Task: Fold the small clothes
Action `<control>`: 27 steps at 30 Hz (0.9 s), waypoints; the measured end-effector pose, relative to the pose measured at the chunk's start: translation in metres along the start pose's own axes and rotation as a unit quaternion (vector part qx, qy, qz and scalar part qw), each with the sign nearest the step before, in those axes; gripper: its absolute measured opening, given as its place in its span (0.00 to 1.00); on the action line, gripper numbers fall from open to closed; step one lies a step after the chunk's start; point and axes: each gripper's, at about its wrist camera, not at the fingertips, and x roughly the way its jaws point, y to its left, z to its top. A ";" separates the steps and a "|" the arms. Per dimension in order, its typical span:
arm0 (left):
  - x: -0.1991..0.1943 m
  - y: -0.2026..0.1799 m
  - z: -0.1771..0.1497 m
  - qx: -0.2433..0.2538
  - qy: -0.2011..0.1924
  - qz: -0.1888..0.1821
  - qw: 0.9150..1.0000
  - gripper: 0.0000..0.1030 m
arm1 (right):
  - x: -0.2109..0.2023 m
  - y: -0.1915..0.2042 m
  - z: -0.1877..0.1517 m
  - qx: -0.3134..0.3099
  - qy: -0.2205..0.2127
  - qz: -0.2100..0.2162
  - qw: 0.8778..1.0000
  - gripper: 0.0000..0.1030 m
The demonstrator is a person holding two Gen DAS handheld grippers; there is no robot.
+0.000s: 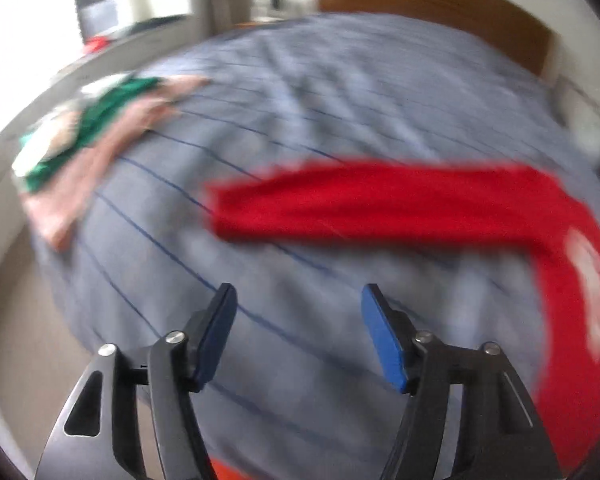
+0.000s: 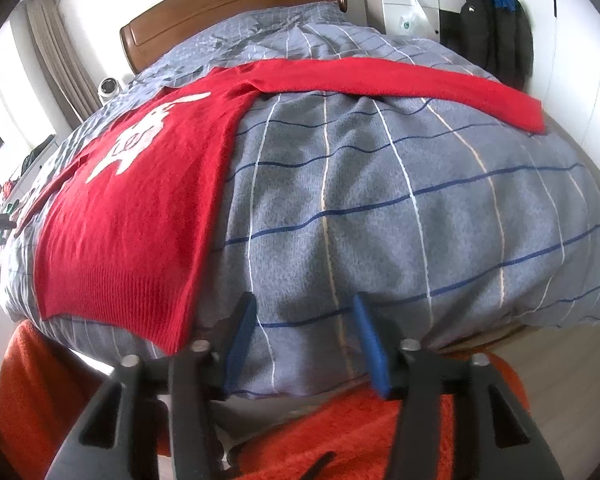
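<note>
A red sweater (image 2: 136,208) with a white animal print lies flat on the grey checked bed cover (image 2: 380,208), one sleeve (image 2: 400,84) stretched out to the right. In the blurred left wrist view the sweater (image 1: 560,280) is at the right, its other sleeve (image 1: 360,204) reaching left. My left gripper (image 1: 298,304) is open and empty above the cover, short of that sleeve. My right gripper (image 2: 304,312) is open and empty at the bed's near edge, just right of the sweater's hem corner.
A pile of green, white and pink clothes (image 1: 88,140) lies at the bed's far left. A wooden headboard (image 2: 228,12) stands behind. A dark jacket (image 2: 496,28) hangs at the right wall. An orange fabric (image 2: 340,432) lies below the bed edge.
</note>
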 end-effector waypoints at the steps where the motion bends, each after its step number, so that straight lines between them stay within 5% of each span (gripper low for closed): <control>1: -0.005 -0.008 -0.009 0.010 0.005 -0.020 1.000 0.72 | -0.002 0.000 0.001 -0.002 -0.003 0.000 1.000 0.52; 8: -0.025 -0.087 -0.100 0.076 0.072 -0.180 0.978 0.73 | -0.010 0.009 0.023 0.012 -0.001 0.045 0.999 0.52; 12: -0.025 -0.119 -0.126 0.139 0.066 -0.183 0.971 0.77 | -0.009 0.022 0.025 0.012 0.013 0.098 0.995 0.54; 19: -0.012 -0.140 -0.137 0.163 0.073 -0.177 0.968 0.77 | 0.025 0.056 0.009 -0.028 0.071 0.147 0.986 0.54; 20: -0.009 -0.142 -0.139 0.163 0.074 -0.169 0.969 0.72 | 0.030 0.060 0.006 -0.035 0.079 0.148 0.985 0.54; 21: -0.007 -0.142 -0.140 0.161 0.072 -0.163 0.971 0.50 | 0.038 0.065 0.004 -0.046 0.090 0.141 0.985 0.52; 22: -0.006 -0.141 -0.142 0.161 0.078 -0.171 0.969 0.33 | 0.043 0.068 0.001 -0.051 0.096 0.131 0.985 0.35; 23: -0.006 -0.142 -0.145 0.161 0.089 -0.186 0.965 0.02 | 0.046 0.069 0.000 -0.053 0.100 0.123 0.986 0.20; 24: -0.008 -0.142 -0.145 0.160 0.094 -0.192 0.964 0.03 | 0.047 0.068 -0.001 -0.049 0.104 0.122 0.986 0.04; 27: -0.014 -0.144 -0.152 0.184 0.083 -0.181 0.962 0.02 | 0.039 0.065 -0.003 -0.048 0.102 0.112 0.987 0.04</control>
